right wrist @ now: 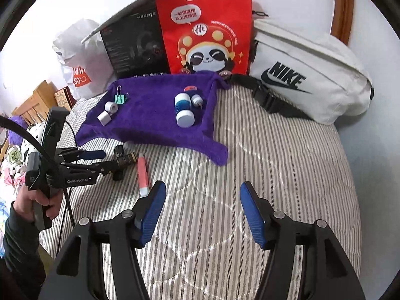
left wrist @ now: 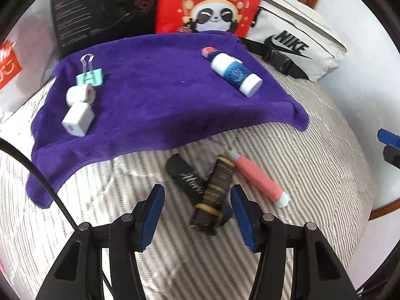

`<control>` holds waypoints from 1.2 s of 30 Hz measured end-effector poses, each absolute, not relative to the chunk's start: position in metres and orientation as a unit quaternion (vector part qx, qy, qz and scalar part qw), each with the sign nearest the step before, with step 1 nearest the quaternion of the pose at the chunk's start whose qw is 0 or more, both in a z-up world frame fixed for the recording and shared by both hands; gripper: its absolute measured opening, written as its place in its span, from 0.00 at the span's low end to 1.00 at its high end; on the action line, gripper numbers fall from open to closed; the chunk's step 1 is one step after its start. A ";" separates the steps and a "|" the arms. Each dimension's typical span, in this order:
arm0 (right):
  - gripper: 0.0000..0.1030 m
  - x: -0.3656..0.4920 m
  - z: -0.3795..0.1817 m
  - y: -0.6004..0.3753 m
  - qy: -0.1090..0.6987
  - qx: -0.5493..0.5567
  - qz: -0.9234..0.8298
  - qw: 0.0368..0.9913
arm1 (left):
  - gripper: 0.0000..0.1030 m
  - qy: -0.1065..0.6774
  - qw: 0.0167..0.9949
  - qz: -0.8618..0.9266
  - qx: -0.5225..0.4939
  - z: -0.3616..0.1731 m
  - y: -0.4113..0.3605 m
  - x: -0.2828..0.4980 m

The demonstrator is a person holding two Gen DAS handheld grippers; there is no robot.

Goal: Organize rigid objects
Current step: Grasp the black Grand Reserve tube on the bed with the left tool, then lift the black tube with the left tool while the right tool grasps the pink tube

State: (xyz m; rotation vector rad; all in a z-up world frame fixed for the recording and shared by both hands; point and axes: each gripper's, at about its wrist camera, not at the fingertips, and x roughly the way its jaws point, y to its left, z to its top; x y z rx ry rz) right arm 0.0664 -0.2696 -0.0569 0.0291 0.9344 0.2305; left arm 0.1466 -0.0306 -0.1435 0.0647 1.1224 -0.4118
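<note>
On my striped quilt (left wrist: 312,175), a black tube (left wrist: 187,177) and a dark gold-banded packet (left wrist: 215,195) lie crossed, a pink pen (left wrist: 257,180) just beside them, below the purple towel (left wrist: 162,92). My left gripper (left wrist: 197,212) tilts down over the pair, jaws apart, gripping nothing. My right gripper (right wrist: 202,212) hangs over bare quilt, jaws parted and empty.

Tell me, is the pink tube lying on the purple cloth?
No, the pink tube lies on the striped bedding, just off the purple cloth.
</note>
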 end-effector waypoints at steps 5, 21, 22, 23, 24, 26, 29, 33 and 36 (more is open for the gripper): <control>0.59 0.066 -0.064 -0.269 0.457 0.015 0.112 0.882 | 0.51 0.527 0.823 -0.193 0.089 -0.145 -0.054 0.148; 0.59 0.072 -0.079 -0.262 0.479 0.007 0.117 0.870 | 0.23 0.520 0.837 -0.151 0.078 -0.141 -0.008 0.127; 0.59 0.073 -0.081 -0.261 0.481 0.006 0.118 0.869 | 0.23 0.522 0.838 -0.144 0.070 -0.143 0.000 0.126; 0.59 0.074 -0.082 -0.260 0.483 0.006 0.119 0.867 | 0.23 0.523 0.838 -0.137 0.064 -0.144 0.007 0.126; 0.59 0.075 -0.083 -0.259 0.485 0.004 0.120 0.866 | 0.23 0.526 0.838 -0.134 0.055 -0.147 0.015 0.126; 0.59 0.076 -0.087 -0.255 0.489 0.000 0.122 0.864 | 0.23 0.529 0.836 -0.134 0.048 -0.151 0.023 0.124; 0.59 0.078 -0.091 -0.250 0.495 -0.007 0.124 0.860 | 0.23 0.524 0.838 -0.143 0.060 -0.151 0.022 0.120; 0.59 0.082 -0.095 -0.243 0.502 -0.011 0.125 0.856 | 0.26 0.519 0.838 -0.139 0.099 -0.153 0.008 0.123; 0.59 0.082 -0.098 -0.237 0.504 -0.014 0.129 0.854 | 0.40 0.511 0.842 -0.129 0.117 -0.153 -0.001 0.130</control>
